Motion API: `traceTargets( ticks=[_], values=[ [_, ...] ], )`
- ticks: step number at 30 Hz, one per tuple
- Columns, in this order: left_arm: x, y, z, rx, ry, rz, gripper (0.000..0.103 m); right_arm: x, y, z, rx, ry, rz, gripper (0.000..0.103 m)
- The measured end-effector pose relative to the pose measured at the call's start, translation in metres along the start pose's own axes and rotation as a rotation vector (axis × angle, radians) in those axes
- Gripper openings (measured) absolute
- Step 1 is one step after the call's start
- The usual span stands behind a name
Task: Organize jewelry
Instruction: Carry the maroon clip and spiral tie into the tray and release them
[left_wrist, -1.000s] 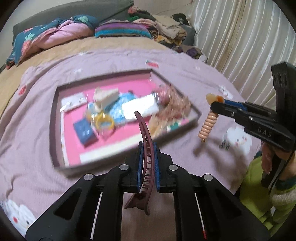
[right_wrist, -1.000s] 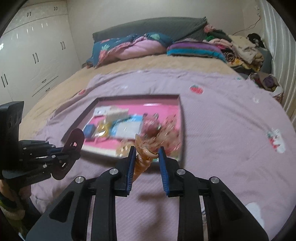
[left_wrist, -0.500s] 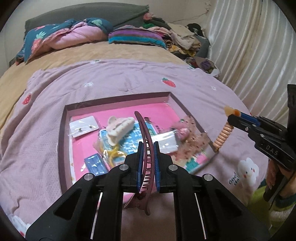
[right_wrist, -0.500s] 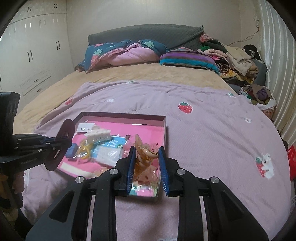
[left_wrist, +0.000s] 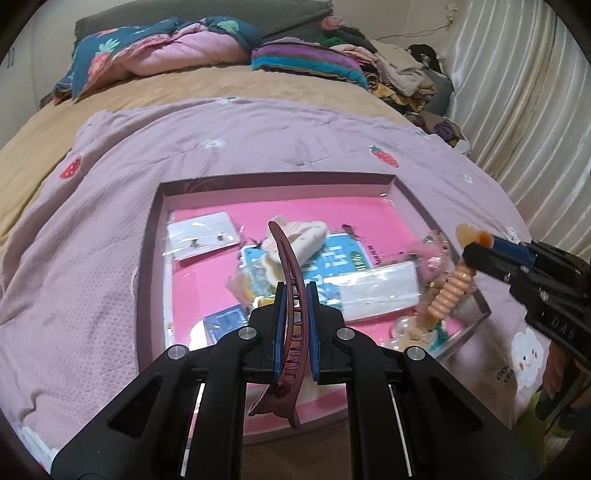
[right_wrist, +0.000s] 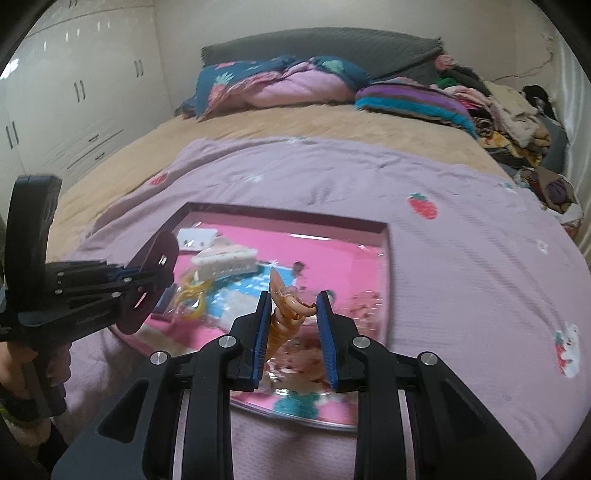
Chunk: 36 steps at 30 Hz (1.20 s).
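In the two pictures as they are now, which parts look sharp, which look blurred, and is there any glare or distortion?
Left wrist view: the maroon hair clip and the tray are fairly sharp; glare lies on the clear packets; the fisheye bends the bed's edges. Right wrist view: the spiral hair tie is sharp, the tray's contents are smeared, and its far wall is soft.

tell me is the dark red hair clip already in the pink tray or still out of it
Still out. The dark red hair clip is clamped between the left gripper pads, held above the pink tray, not lying among the items inside.
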<state>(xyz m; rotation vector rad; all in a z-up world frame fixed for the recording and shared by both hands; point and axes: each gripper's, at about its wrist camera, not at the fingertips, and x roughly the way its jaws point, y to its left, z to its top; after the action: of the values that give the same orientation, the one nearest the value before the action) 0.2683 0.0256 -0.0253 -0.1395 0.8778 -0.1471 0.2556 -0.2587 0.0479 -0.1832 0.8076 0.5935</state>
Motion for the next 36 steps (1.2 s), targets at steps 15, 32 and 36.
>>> traceTargets(
  ticks=[15,32,36],
  values=[
    [0.003,0.020,-0.008,-0.051,0.004,0.007,0.005,0.026,0.028,-0.003,-0.045,0.045,0.010,0.038],
    [-0.014,0.013,-0.006,-0.044,-0.020,0.008,0.007,-0.022,0.005,-0.018,0.034,-0.048,-0.087,0.087],
    [-0.023,0.007,-0.004,-0.040,-0.030,0.008,0.018,-0.035,-0.003,-0.023,0.062,-0.065,-0.109,0.095]
  ],
)
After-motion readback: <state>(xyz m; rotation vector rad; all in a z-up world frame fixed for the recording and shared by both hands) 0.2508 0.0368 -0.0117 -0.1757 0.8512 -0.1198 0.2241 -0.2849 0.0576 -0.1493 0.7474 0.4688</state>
